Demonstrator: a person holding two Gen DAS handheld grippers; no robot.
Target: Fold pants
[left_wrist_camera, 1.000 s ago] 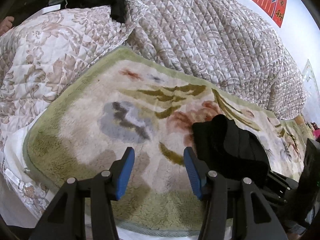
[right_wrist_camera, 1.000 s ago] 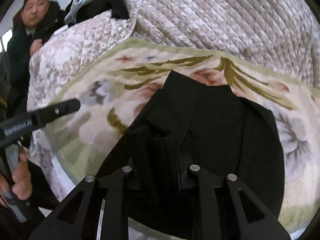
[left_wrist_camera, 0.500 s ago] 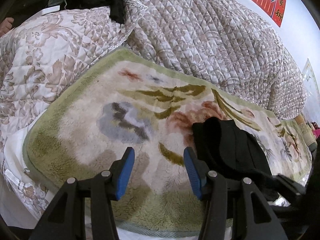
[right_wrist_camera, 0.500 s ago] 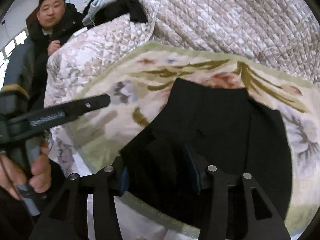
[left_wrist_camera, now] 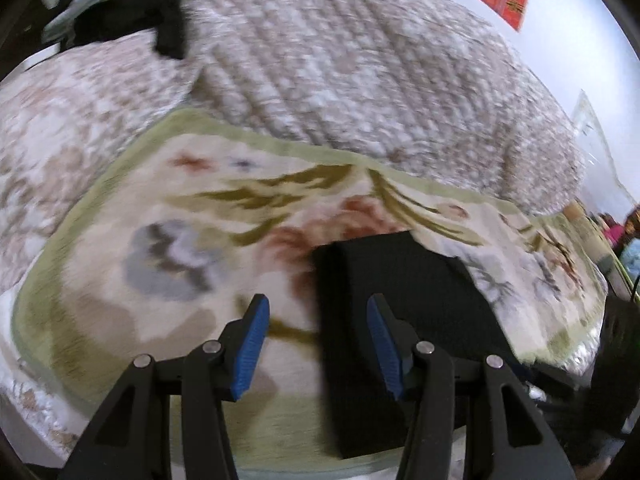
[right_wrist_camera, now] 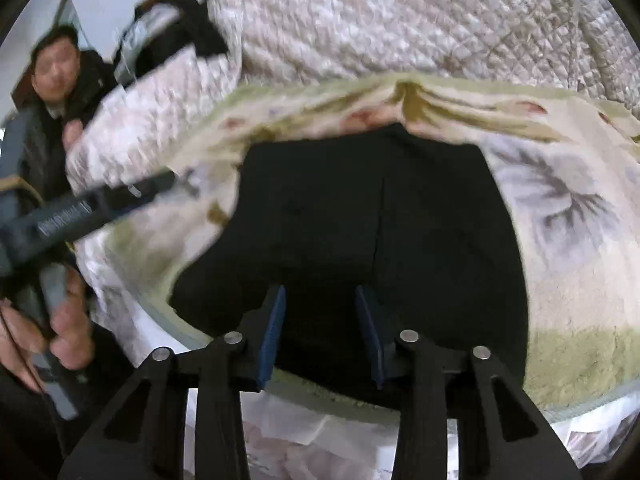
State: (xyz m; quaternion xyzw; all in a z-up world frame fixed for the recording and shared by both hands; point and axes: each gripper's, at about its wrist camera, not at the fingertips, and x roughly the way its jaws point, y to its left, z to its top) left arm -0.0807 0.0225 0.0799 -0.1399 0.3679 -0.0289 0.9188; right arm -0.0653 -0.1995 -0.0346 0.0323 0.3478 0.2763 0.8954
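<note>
Black pants (right_wrist_camera: 380, 216), folded into a compact rectangle, lie on a fleecy floral blanket (left_wrist_camera: 192, 208) near its front edge, with a quilted bedspread (left_wrist_camera: 360, 80) heaped behind. The right gripper (right_wrist_camera: 320, 330) hovers over the pants' near edge, jaws parted and holding nothing. The left gripper (left_wrist_camera: 316, 346) (its blue pads (left_wrist_camera: 250, 346) plain to see) is also wide open and empty, over the blanket at the pants' left edge.
</note>
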